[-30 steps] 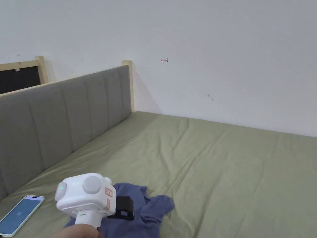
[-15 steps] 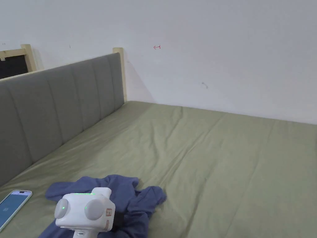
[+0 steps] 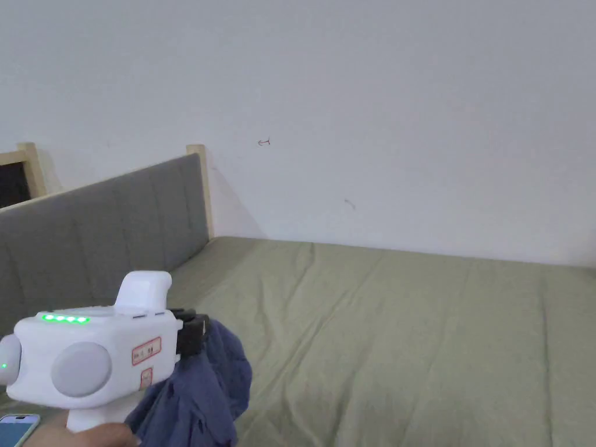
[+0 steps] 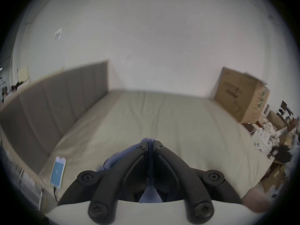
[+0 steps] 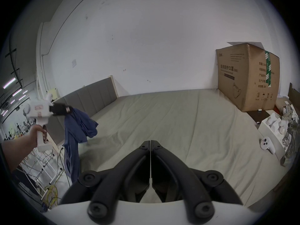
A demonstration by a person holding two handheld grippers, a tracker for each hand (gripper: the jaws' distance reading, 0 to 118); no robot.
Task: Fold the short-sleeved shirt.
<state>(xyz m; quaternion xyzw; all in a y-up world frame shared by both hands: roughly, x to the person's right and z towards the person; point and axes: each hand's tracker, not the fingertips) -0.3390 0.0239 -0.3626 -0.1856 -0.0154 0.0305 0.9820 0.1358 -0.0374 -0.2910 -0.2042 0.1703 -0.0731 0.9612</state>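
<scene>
Lifted off the bed (image 3: 407,326) since a second ago, the blue short-sleeved shirt (image 3: 201,390) now hangs bunched from the left claw (image 3: 195,334), whose jaws are closed tight on a fold of it. Held up like this, it can probably drop open and show its shape before being laid flat. Off to the side, the right claw (image 5: 150,143) has its jaws together with nothing between them.

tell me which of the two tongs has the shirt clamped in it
The left tongs: their jaws pinch the blue shirt, which hangs from them. The right tongs are shut on nothing.
</scene>
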